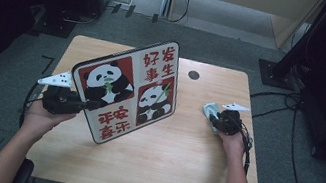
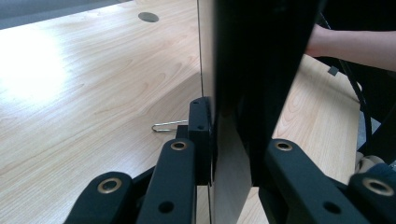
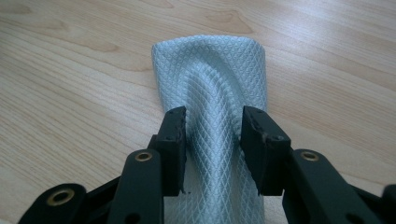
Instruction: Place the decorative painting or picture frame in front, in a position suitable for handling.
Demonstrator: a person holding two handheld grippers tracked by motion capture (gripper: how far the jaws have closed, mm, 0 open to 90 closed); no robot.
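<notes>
left tool [image 1: 90, 105] clamps the tilted panda board [image 1: 125, 90]; right tool [image 3: 212, 135] pinches the pale quilted cloth [image 3: 212, 74].

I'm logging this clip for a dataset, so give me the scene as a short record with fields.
surface: wooden table
left gripper: shut on panda board's edge
panda board: held tilted up, print facing the high view
right gripper: shut on cloth
cloth: pale blue, textured, bunched between the jaws, lying on the table
other: small wire clip on the table by the board

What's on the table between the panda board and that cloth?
Nothing: in the high view, bare wood lies between the panda board and the cloth on the table.
</notes>
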